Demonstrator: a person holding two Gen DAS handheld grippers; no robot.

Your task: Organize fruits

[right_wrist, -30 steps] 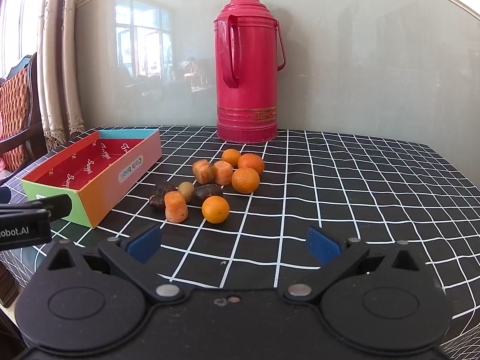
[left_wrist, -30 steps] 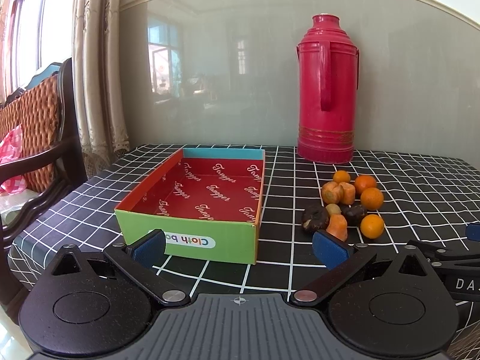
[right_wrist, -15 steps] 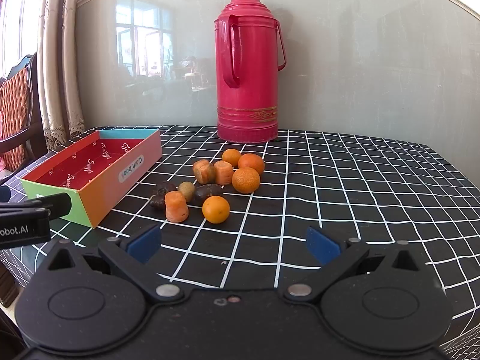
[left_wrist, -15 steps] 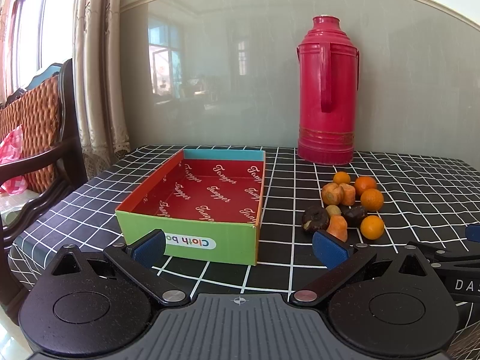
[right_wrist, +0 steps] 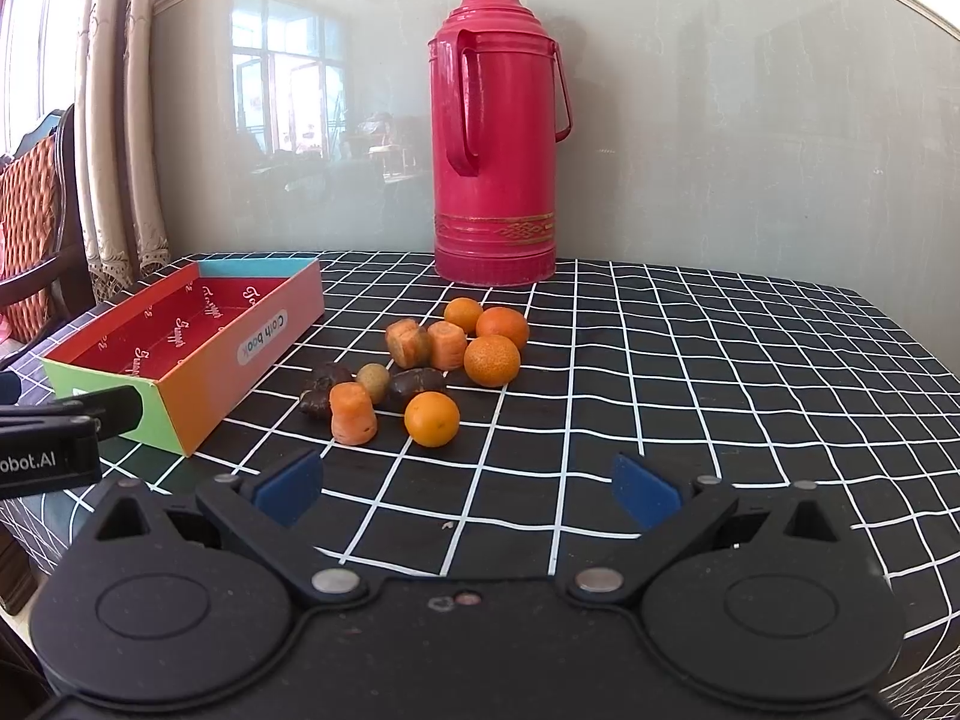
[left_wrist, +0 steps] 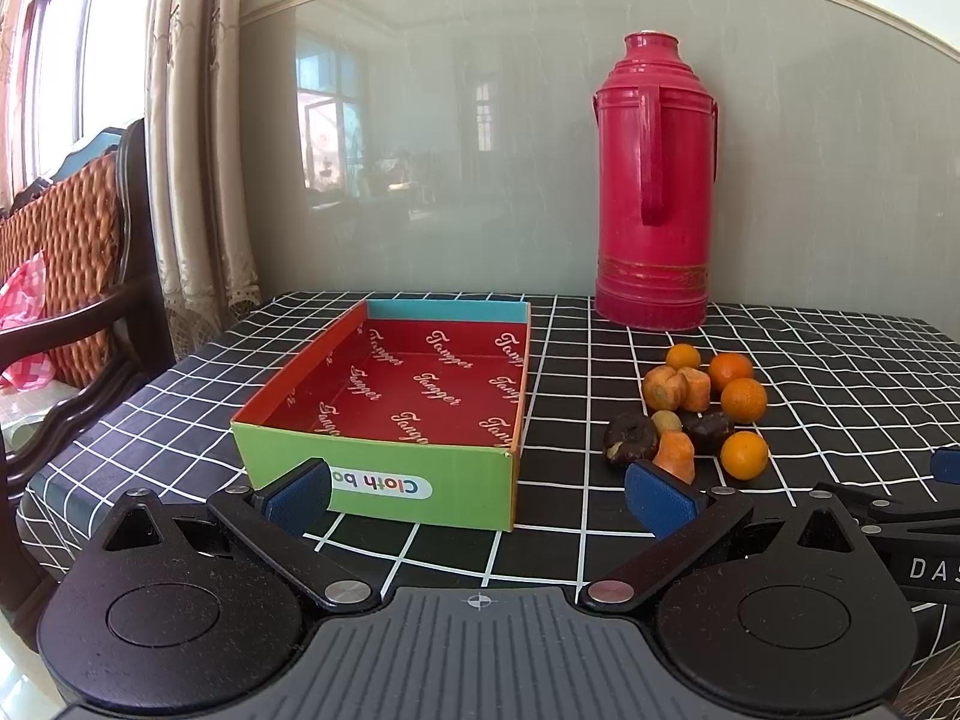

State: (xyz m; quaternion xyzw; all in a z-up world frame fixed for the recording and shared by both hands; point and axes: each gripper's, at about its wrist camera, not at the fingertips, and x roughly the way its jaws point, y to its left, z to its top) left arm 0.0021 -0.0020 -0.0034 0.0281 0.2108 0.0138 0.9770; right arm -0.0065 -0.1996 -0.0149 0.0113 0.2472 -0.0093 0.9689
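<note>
A shallow cardboard box (left_wrist: pixel 384 474) (right_wrist: pixel 198 384) with a red inside and a green front wall lies on the checked tablecloth, nothing in it. To its right sits a pile of fruit (left_wrist: pixel 690 414) (right_wrist: pixel 420 366): several small oranges (right_wrist: pixel 432 418), carrot chunks (right_wrist: pixel 353 413), two dark wrinkled fruits (right_wrist: pixel 414 387) and a small green one. My left gripper (left_wrist: pixel 478 498) hovers open just in front of the box. My right gripper (right_wrist: pixel 468 489) is open, near the table's front edge, a short way before the pile.
A tall red thermos (left_wrist: pixel 654 186) (right_wrist: pixel 498 138) stands at the back against the glossy wall. A dark wooden chair (left_wrist: pixel 72 276) with a woven cushion is left of the table. Bare tablecloth (right_wrist: pixel 720 372) stretches right of the fruit.
The left wrist view has shifted very slightly, as if that gripper rose a little. The right gripper and all objects stay where they were.
</note>
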